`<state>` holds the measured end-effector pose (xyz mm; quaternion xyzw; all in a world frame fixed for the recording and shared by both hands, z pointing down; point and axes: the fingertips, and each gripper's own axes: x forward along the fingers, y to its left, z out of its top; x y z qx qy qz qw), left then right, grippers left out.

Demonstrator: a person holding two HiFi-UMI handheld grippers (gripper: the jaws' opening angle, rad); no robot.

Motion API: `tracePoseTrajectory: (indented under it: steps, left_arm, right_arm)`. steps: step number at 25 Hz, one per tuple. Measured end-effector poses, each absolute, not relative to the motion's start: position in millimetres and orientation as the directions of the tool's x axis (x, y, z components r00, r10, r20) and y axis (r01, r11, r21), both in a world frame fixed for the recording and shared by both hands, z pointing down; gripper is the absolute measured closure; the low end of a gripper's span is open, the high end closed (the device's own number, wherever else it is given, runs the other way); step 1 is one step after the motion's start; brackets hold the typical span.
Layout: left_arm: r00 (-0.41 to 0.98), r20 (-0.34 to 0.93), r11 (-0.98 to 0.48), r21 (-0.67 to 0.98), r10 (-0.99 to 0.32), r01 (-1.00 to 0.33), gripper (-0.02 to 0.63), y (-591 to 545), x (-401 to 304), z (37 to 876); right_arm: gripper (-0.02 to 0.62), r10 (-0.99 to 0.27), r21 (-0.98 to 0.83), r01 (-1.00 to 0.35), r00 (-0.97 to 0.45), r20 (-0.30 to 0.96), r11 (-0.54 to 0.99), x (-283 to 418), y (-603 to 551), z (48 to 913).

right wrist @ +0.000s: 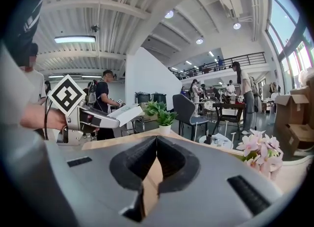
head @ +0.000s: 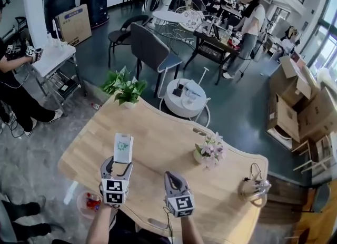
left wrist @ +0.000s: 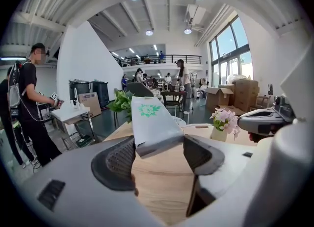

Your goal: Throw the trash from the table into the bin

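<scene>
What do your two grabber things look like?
The left hand-held gripper and the right hand-held gripper are grey plastic shells with dark ribbed pads. Each carries a white cube printed with black square markers.

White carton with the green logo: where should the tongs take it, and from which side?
Probably at its lower end, squeezed across the two narrow sides, coming from the person's side, as the left tongs hold the white carton now. It is slim and straight-sided, and its width fits the tongs' opening.
</scene>
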<state>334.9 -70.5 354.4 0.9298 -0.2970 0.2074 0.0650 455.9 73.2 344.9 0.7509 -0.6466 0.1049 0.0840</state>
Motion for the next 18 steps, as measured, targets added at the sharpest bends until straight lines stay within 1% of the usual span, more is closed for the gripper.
tracePoseTrajectory:
  steps: [7, 12, 18]
  left_arm:
    - [0.69, 0.397, -0.761, -0.035, -0.606, -0.648, 0.291, -13, 276, 339]
    - [0.627, 0.401, -0.689, -0.014, -0.668, -0.725, 0.291, 11, 222, 348]
    - [0.529, 0.424, -0.584, 0.0, -0.736, -0.812, 0.291, 34, 142, 367]
  right_arm:
    - [0.589, -0.97, 0.01, -0.999, 0.053, 0.236, -0.052, 418, 104, 338]
    - [0.589, -0.966, -0.009, -0.998, -0.062, 0.252, 0.061, 371, 106, 346]
    - [0.589, -0.939, -0.045, -0.977, -0.214, 0.268, 0.209, 294, 98, 362]
